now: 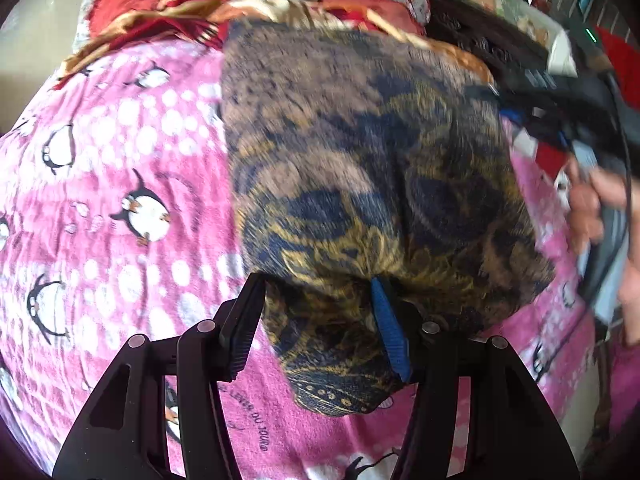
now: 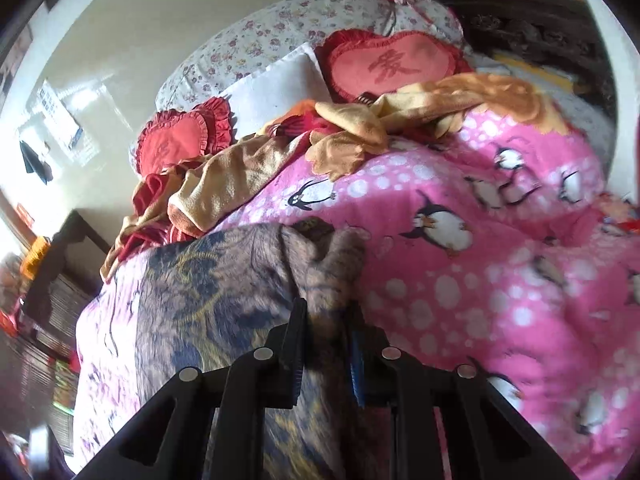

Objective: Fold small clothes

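A brown, navy and gold patterned garment (image 1: 360, 168) lies spread on the pink penguin blanket (image 1: 120, 200). My left gripper (image 1: 316, 292) has its jaws wide apart, with the garment's near edge bunched between the fingers. In the right wrist view the same garment (image 2: 208, 280) lies at lower left. My right gripper (image 2: 326, 312) is shut on a raised fold of it. The right gripper and the hand holding it show blurred at the right edge of the left wrist view (image 1: 592, 200).
Red and orange cloths (image 2: 224, 184) are piled at the blanket's far end. Two red heart cushions (image 2: 392, 64) and floral pillows (image 2: 280, 28) lie behind them. Dark furniture (image 2: 56, 272) stands left of the bed. A dark carved headboard (image 1: 480, 40) is at the far right.
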Action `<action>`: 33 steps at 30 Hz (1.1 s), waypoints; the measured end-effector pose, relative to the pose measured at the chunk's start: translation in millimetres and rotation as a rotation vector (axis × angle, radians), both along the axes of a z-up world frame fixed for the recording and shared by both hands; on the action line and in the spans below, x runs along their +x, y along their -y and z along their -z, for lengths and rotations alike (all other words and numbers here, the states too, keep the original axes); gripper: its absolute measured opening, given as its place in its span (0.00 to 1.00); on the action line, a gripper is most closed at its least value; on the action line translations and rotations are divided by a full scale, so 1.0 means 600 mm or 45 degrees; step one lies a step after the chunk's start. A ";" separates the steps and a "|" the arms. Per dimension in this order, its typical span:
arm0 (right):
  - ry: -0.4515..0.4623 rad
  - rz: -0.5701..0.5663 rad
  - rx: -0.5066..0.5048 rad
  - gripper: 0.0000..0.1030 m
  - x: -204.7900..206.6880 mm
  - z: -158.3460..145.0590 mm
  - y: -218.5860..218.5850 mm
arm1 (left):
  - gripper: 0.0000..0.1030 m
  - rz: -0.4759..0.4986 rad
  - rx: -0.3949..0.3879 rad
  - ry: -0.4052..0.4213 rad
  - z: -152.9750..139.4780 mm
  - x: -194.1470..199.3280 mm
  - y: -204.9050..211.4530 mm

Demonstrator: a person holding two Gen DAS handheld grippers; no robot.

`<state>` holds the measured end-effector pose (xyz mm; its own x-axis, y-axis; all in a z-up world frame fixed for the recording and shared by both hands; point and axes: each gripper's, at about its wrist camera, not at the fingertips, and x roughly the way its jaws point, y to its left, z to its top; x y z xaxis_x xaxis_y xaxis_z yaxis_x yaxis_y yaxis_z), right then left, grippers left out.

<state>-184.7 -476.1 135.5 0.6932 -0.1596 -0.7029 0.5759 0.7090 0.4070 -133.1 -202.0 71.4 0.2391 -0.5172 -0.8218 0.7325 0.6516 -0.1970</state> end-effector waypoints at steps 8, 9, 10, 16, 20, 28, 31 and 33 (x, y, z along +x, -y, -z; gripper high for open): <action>-0.097 -0.173 -0.035 0.46 -0.057 0.023 -0.085 | 0.53 -0.010 0.012 -0.027 0.008 0.006 0.010; -0.124 -0.180 -0.027 0.43 -0.059 0.042 -0.088 | 0.53 -0.006 0.021 -0.041 0.016 0.005 0.013; -0.141 -0.174 -0.011 0.43 -0.061 0.057 -0.086 | 0.54 -0.006 0.022 -0.047 0.020 0.003 0.015; -0.066 -0.110 0.098 0.47 -0.082 0.076 -0.069 | 0.63 -0.007 0.029 -0.087 0.019 0.004 0.014; -0.044 -0.134 0.076 0.48 -0.107 0.045 -0.089 | 0.63 -0.027 0.021 -0.070 0.010 0.006 0.010; -0.249 -0.123 -0.023 0.48 -0.155 0.095 -0.133 | 0.63 -0.036 0.036 -0.072 0.013 -0.015 -0.008; -0.140 -0.068 0.054 0.48 -0.187 0.082 -0.129 | 0.63 -0.043 0.021 -0.078 0.001 -0.018 -0.019; -0.074 -0.067 0.054 0.54 -0.194 0.066 -0.132 | 0.63 -0.045 -0.005 -0.097 -0.008 -0.016 -0.029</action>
